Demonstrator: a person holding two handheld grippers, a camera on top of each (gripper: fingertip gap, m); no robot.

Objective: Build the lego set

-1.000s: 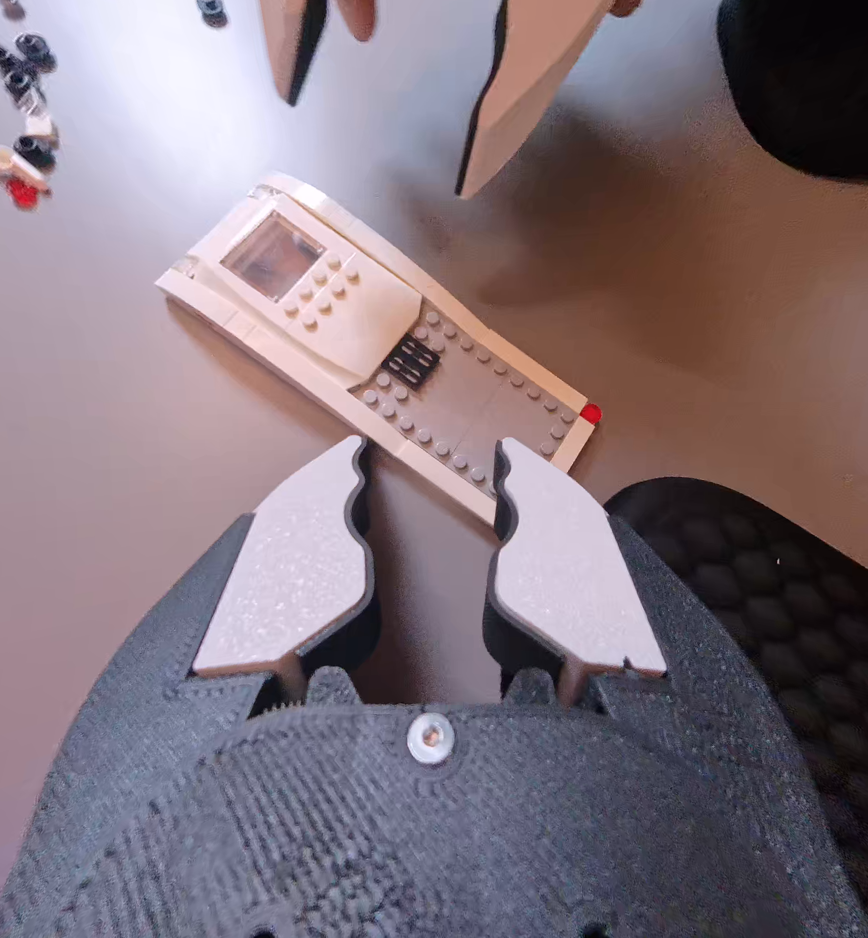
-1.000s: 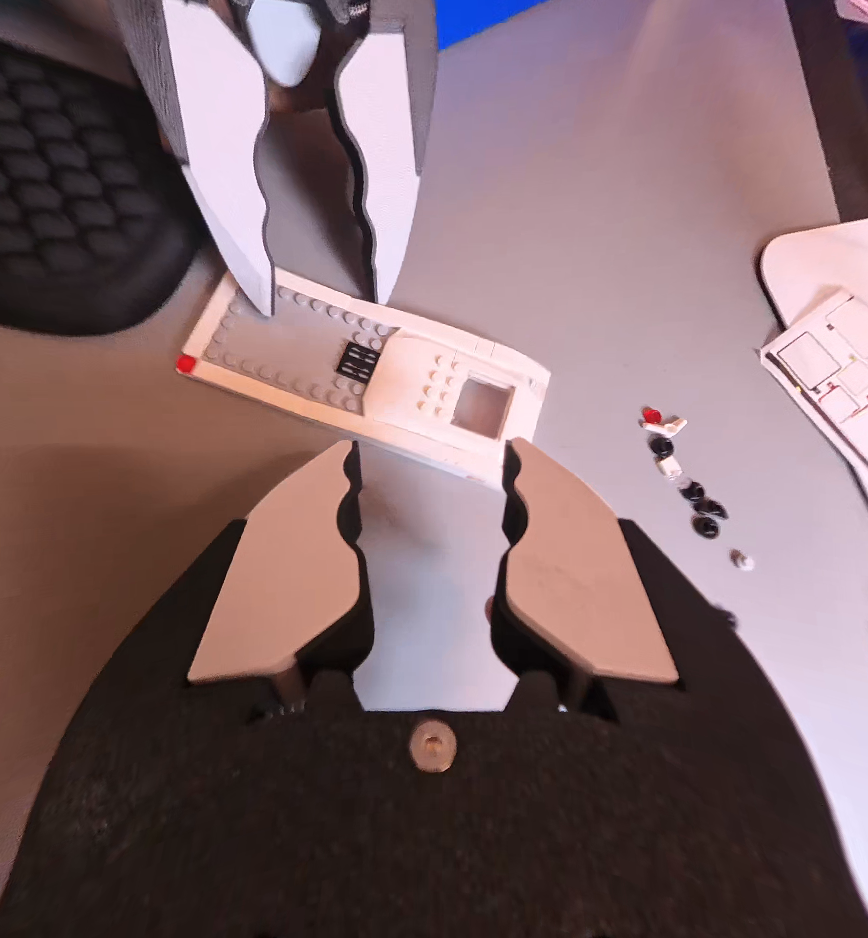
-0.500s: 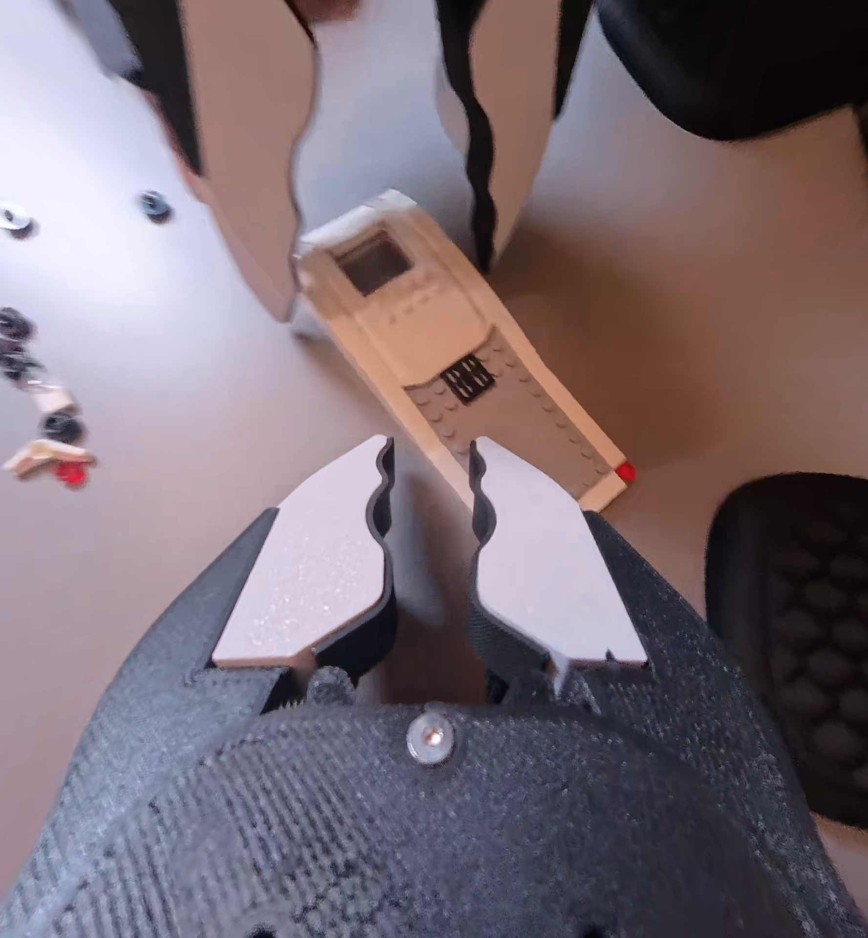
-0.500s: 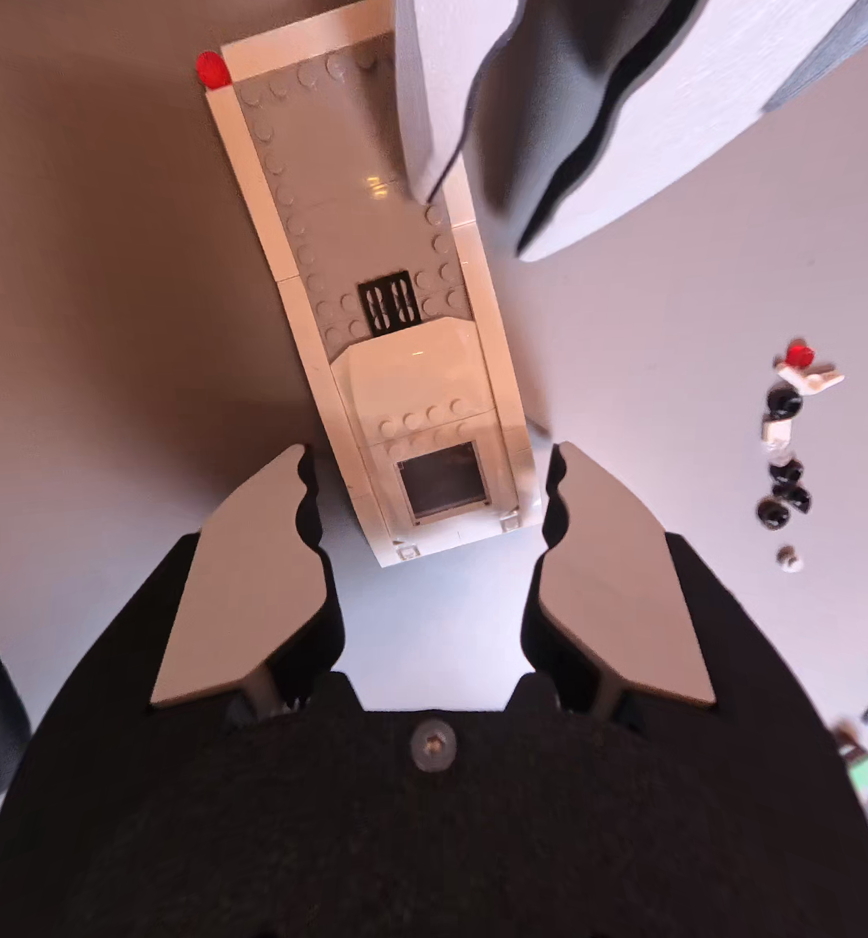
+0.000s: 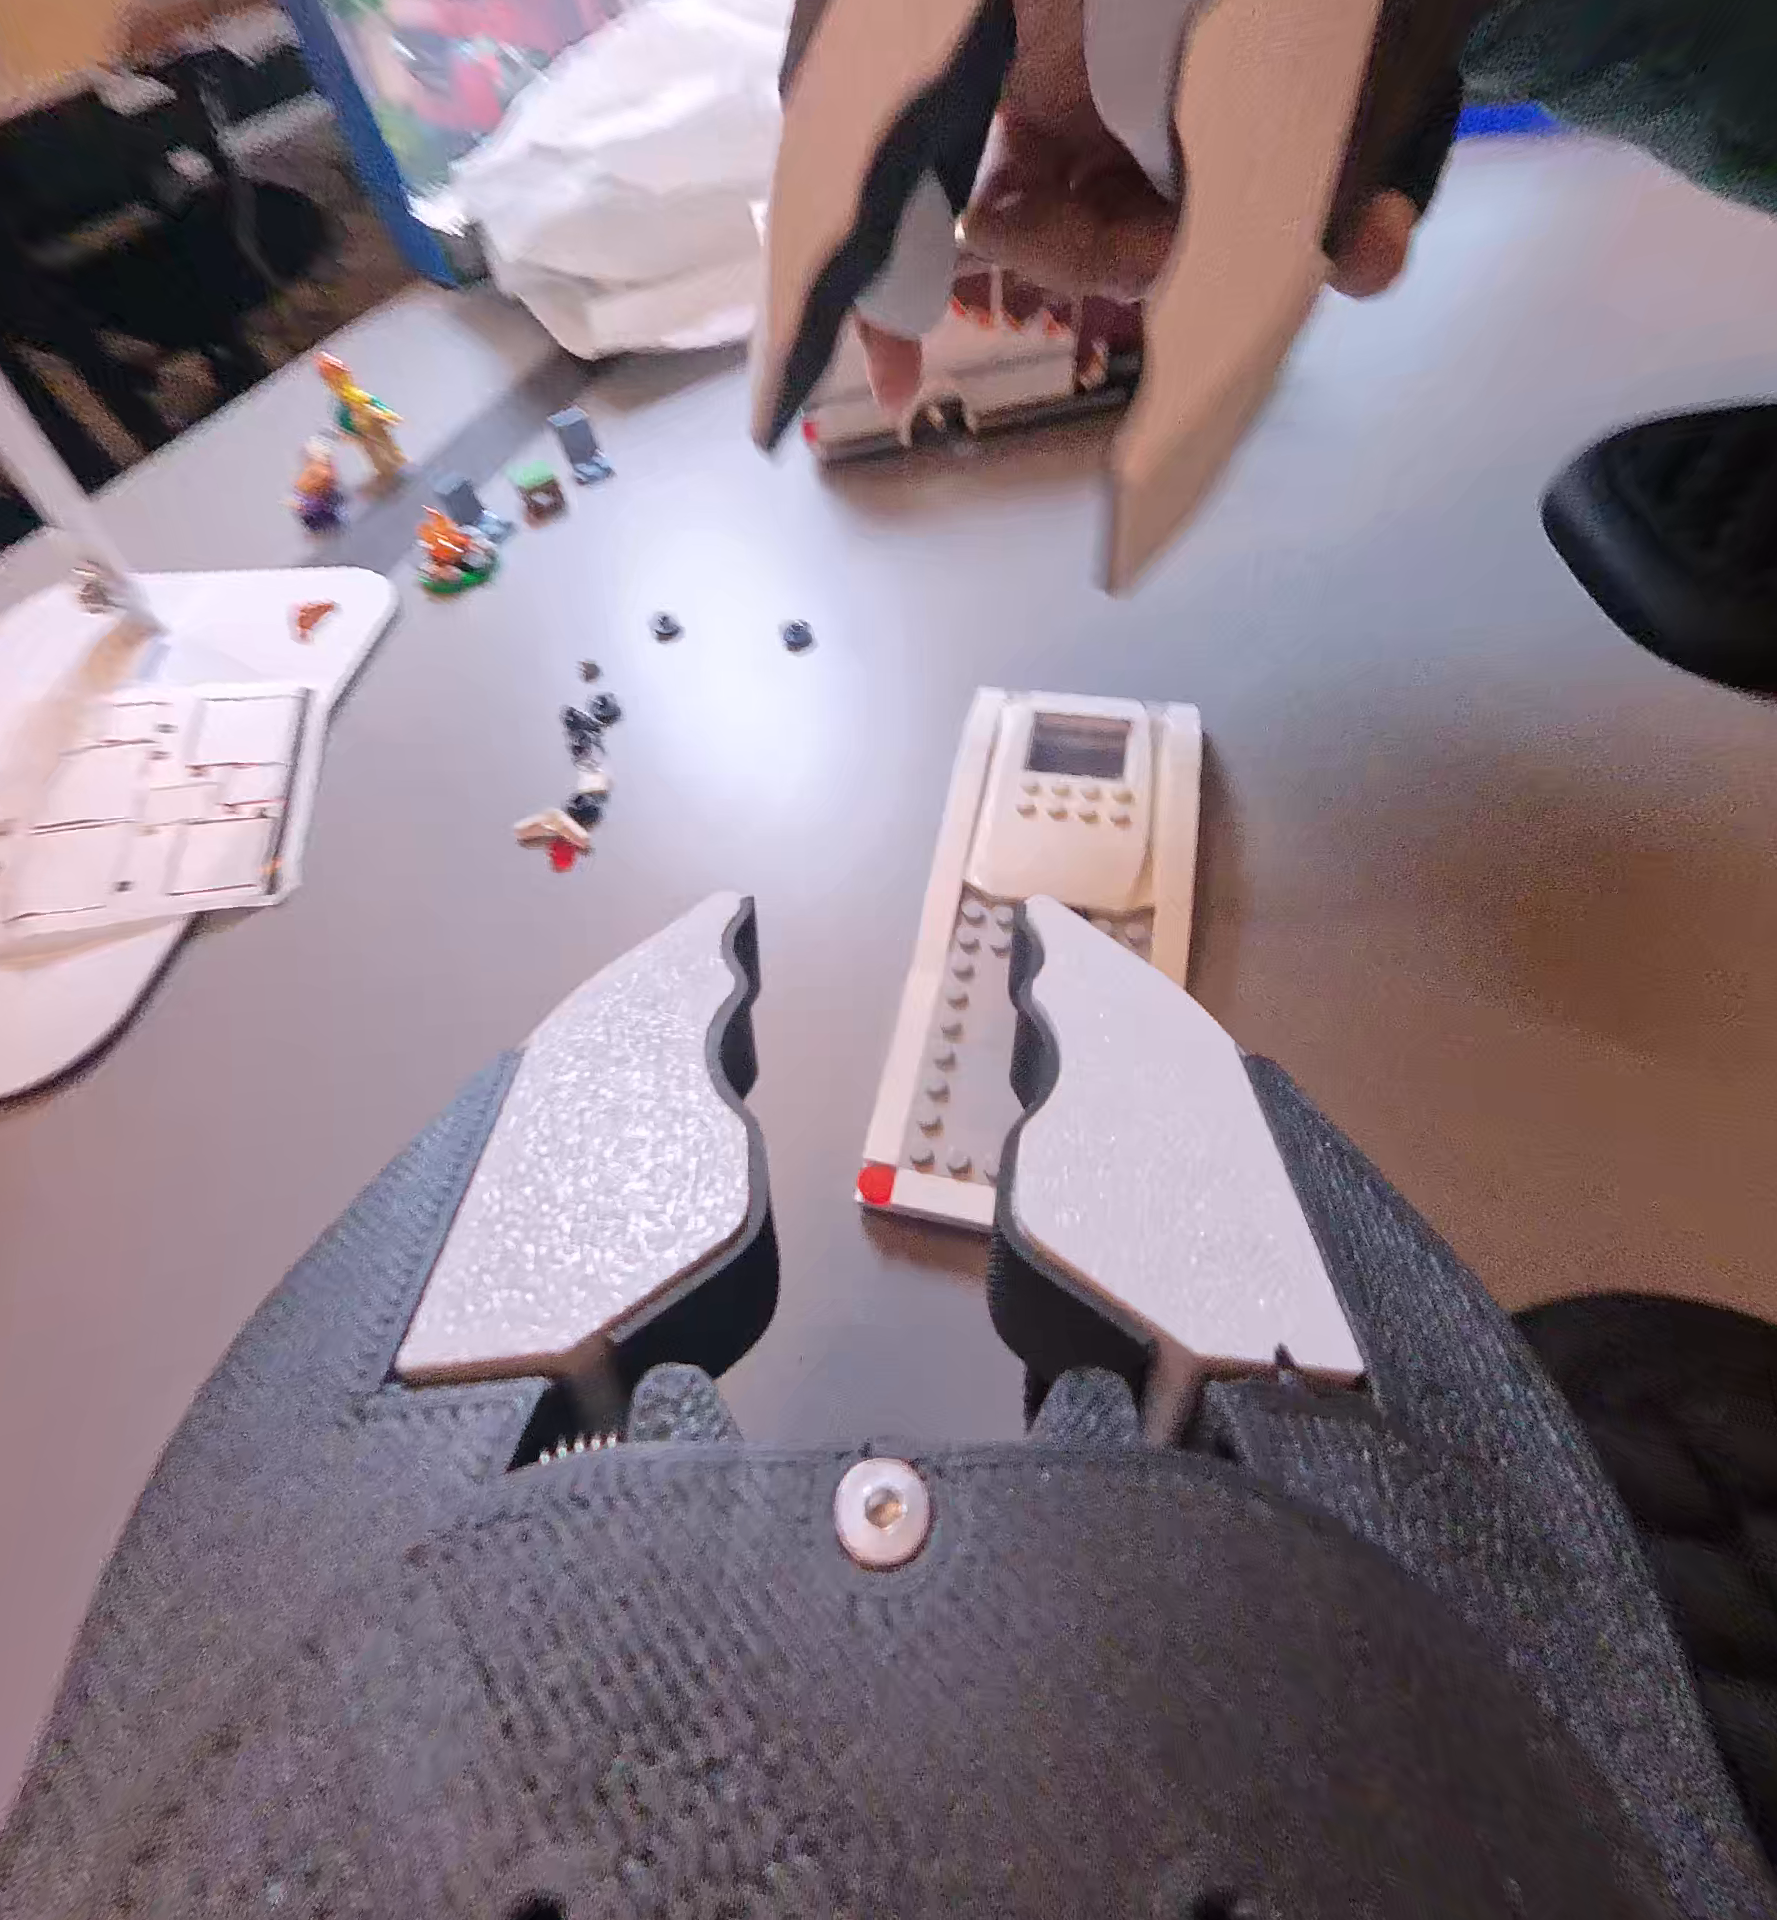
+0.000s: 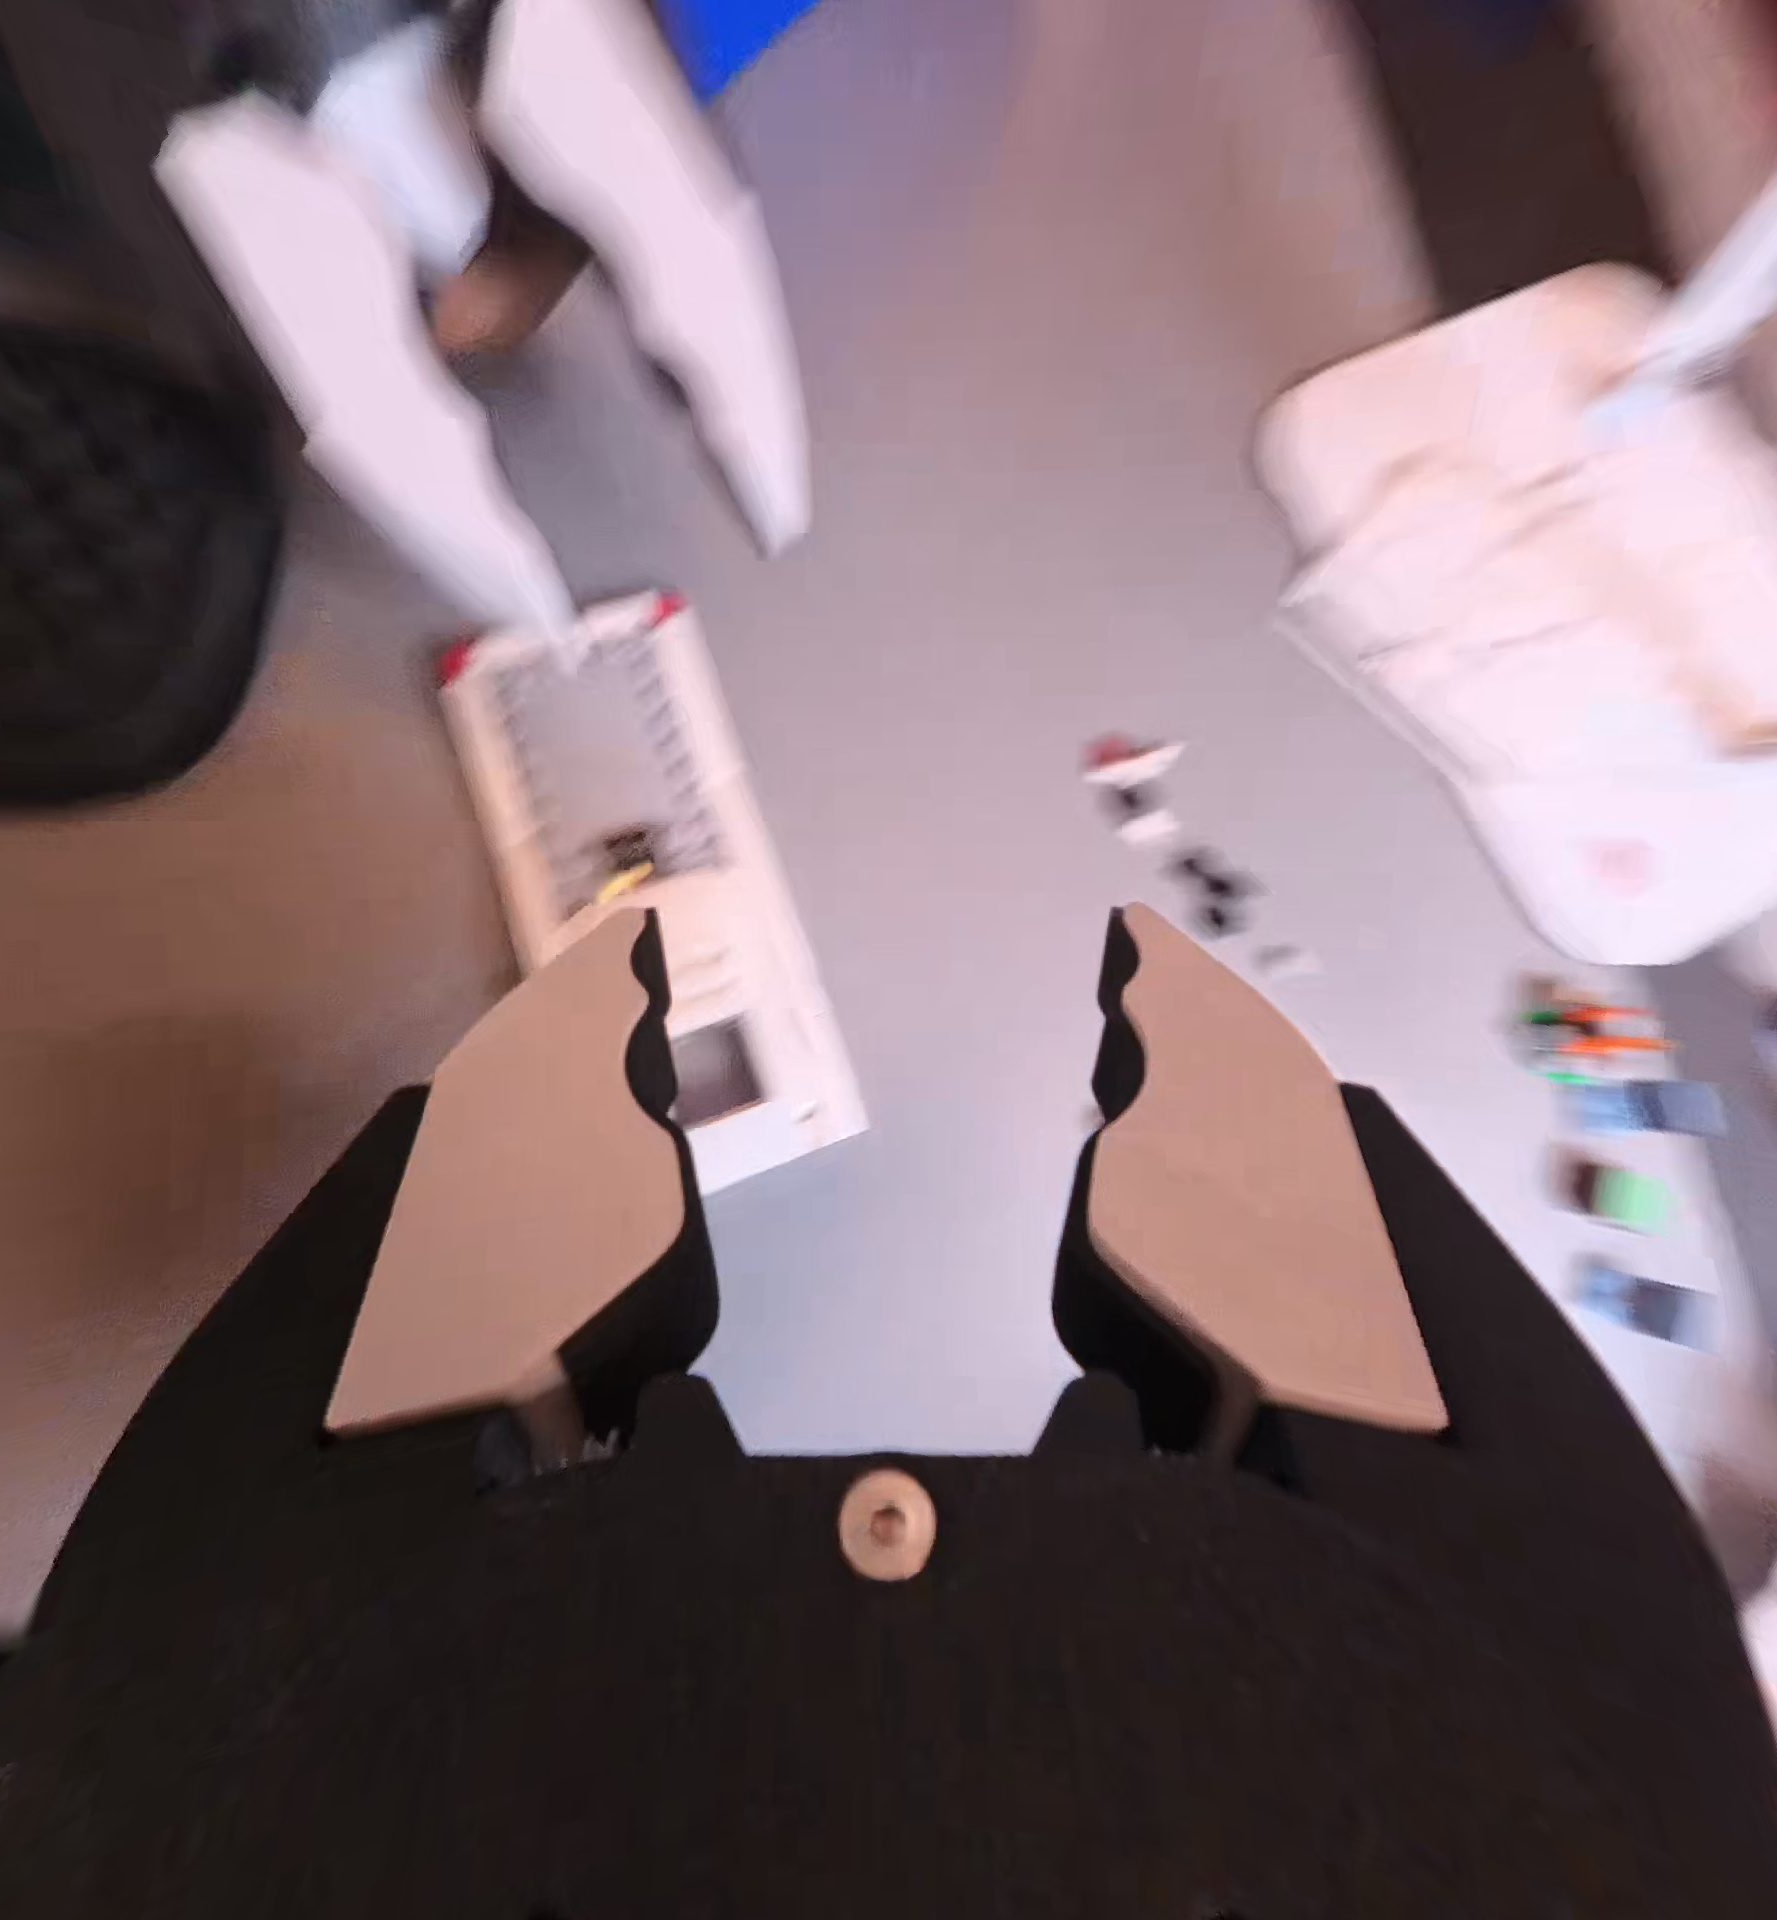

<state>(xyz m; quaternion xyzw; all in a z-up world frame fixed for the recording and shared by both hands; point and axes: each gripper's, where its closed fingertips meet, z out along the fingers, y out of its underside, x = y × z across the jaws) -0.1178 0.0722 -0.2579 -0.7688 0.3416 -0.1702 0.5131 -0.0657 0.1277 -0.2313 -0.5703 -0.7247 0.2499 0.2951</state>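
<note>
The long white and grey toy-brick assembly (image 5: 1071,831), with a clear window at one end and a red stud at the other, lies flat on the dark counter (image 5: 1435,987). No finger grips it. The left tool (image 5: 886,906) hangs over the stud end, jaws apart and empty. The right tool (image 6: 884,912) hangs over the window end, jaws wide apart and also empty; its view is blurred. Small loose black, white and red pieces (image 5: 583,769) lie beside the assembly.

Half a second ago the left fingers stood closer together, and both tools were nearer to the assembly.
</note>
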